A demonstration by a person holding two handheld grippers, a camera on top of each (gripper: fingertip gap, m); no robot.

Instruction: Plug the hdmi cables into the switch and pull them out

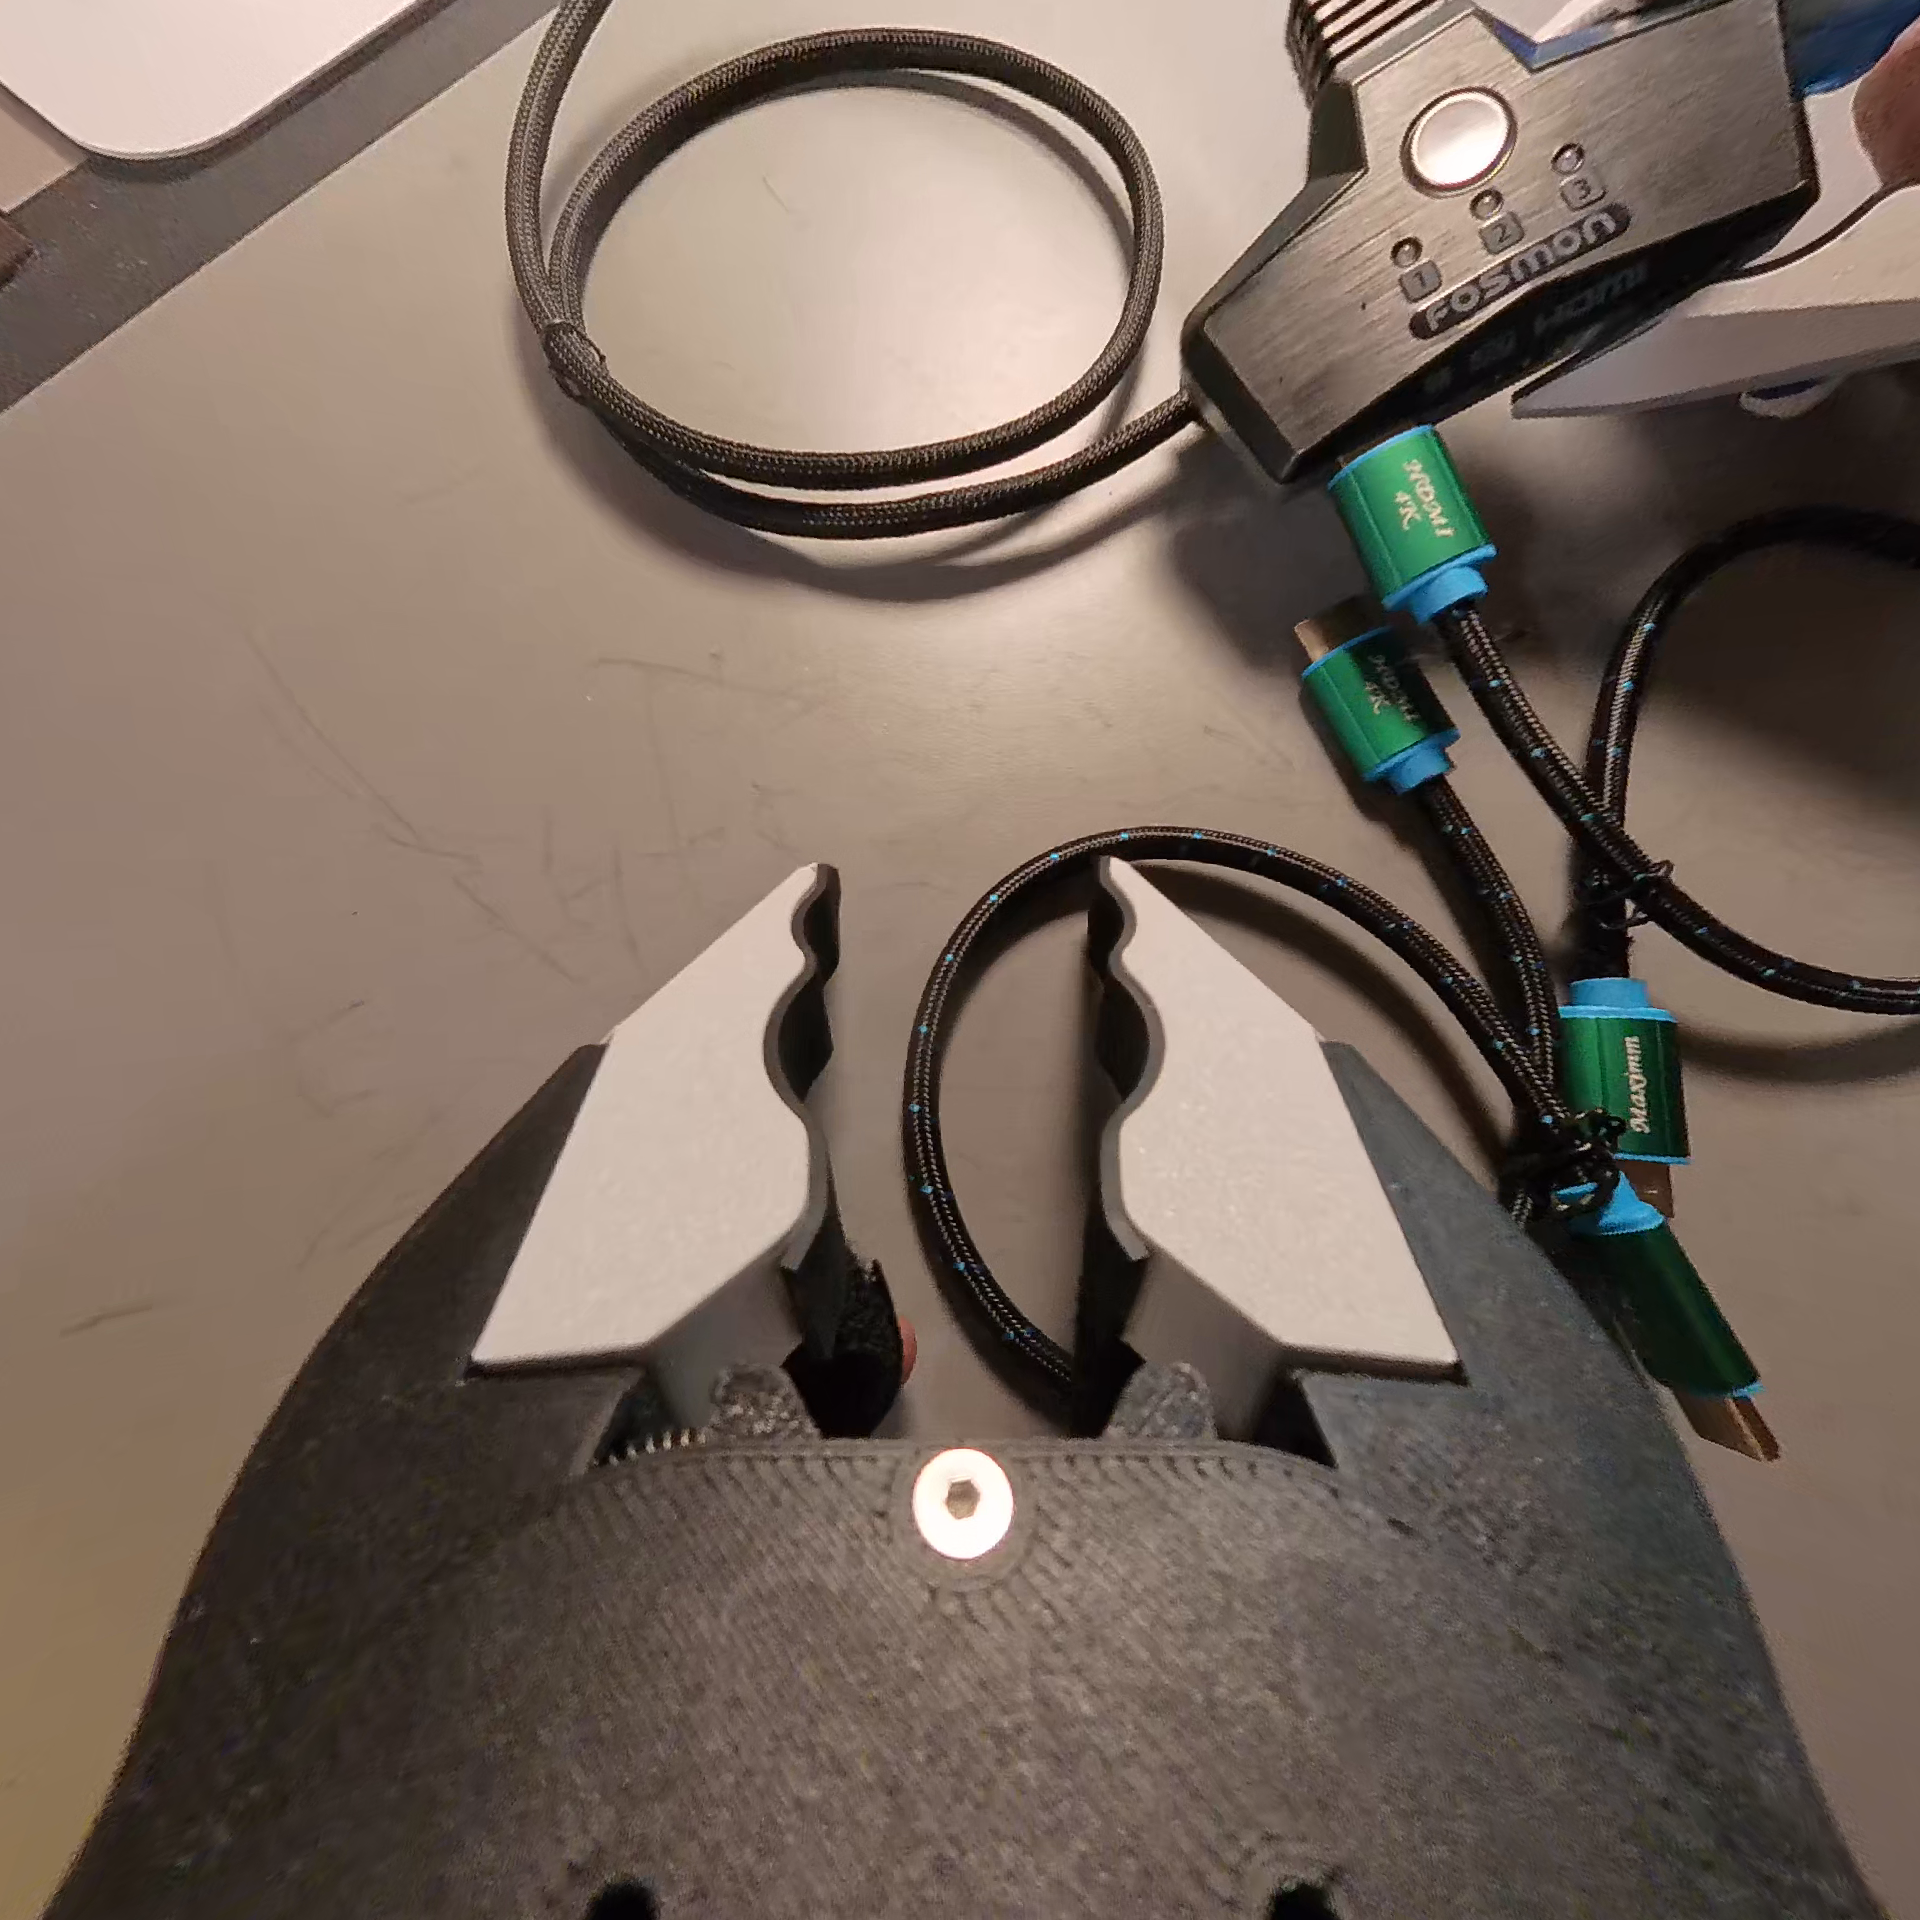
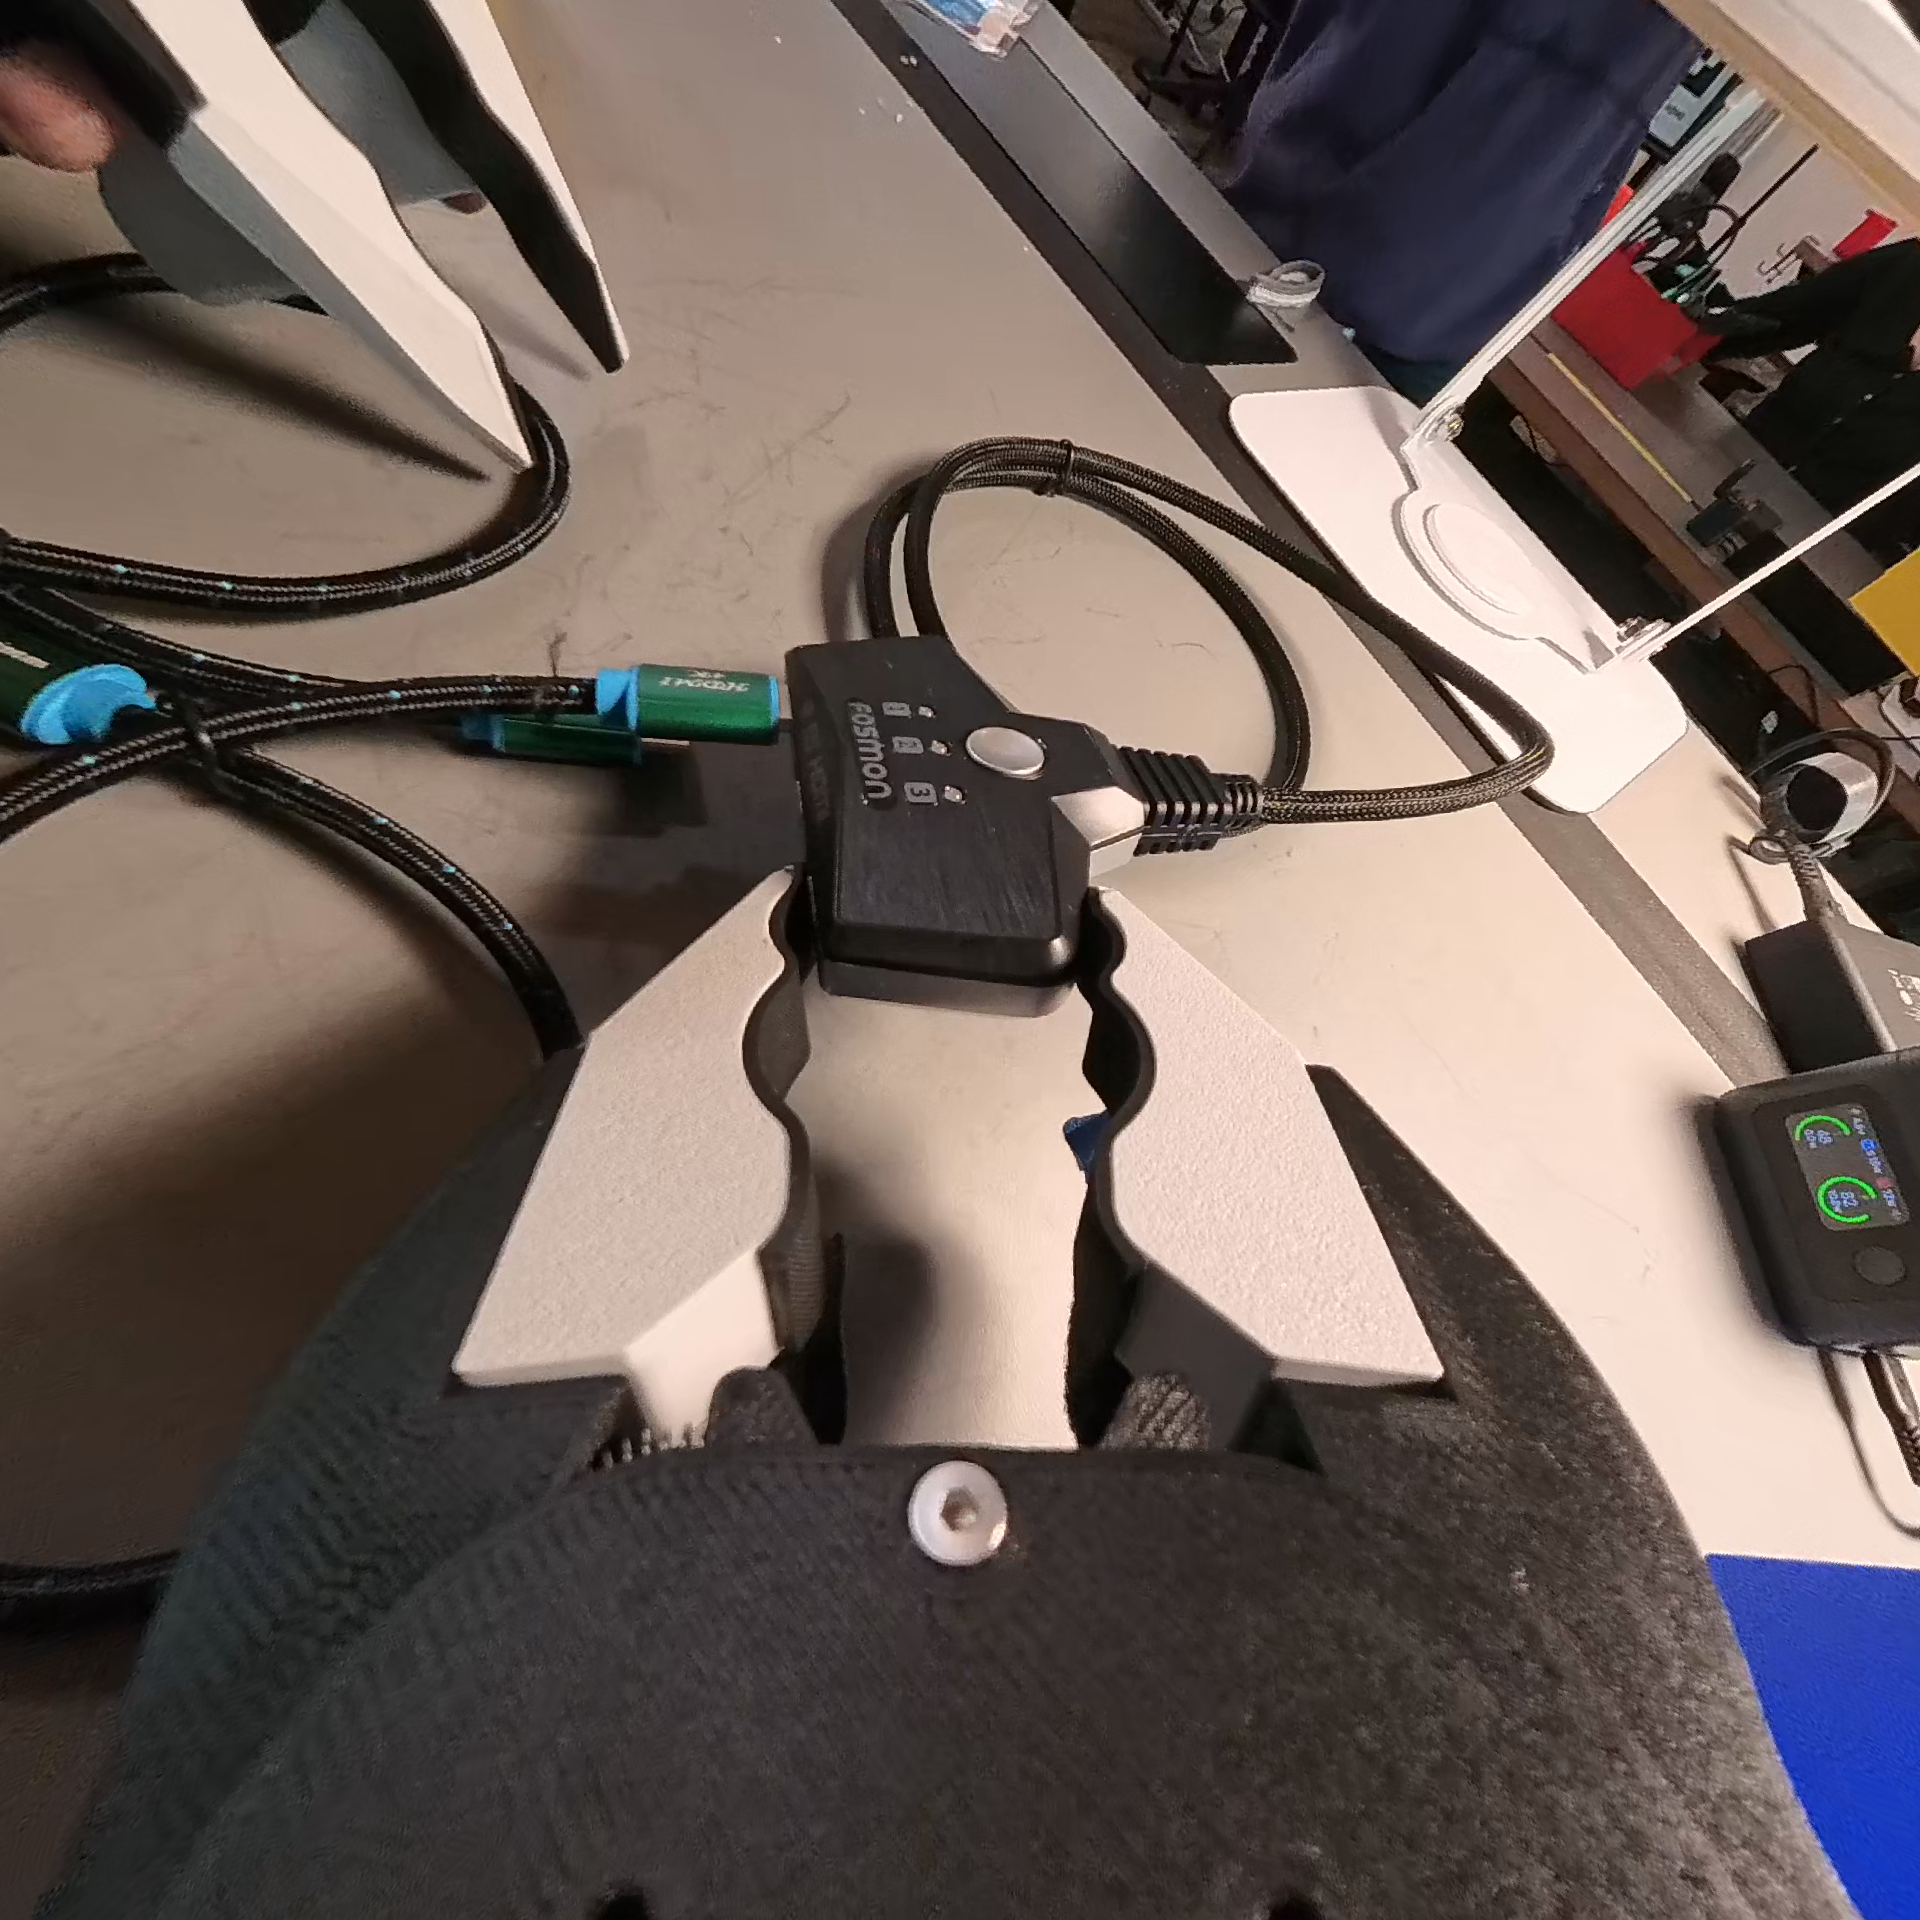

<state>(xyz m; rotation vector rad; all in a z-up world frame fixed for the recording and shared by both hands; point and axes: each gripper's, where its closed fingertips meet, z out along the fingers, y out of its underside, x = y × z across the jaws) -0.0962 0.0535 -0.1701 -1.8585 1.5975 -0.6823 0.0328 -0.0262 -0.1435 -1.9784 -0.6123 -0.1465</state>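
Note:
My right gripper (image 2: 940, 894) is shut on the black HDMI switch (image 2: 935, 831) and holds it by its near end just above the table. The switch also shows at the top right of the left wrist view (image 1: 1507, 239). One green plug with blue collars (image 1: 1408, 520) sits in a port of the switch (image 2: 696, 701). A second green plug (image 1: 1371, 717) lies loose just beside it. Two more green plugs (image 1: 1621, 1081) lie tied together further back. My left gripper (image 1: 966, 883) is open, with a loop of black-and-blue braided cable (image 1: 925, 1091) between its fingers.
The switch's own black braided cable (image 1: 831, 291) lies coiled on the grey table (image 1: 416, 623). A white monitor stand base (image 2: 1455, 540), a black adapter (image 2: 1829, 966) and a small device with a lit screen (image 2: 1829, 1195) stand at the right. A person in dark clothing (image 2: 1455, 156) is behind the table. The black adapter (image 2: 1829, 966) is closer to my right gripper, around 30 centimetres from its tips; the left tips are 45 centimetres off.

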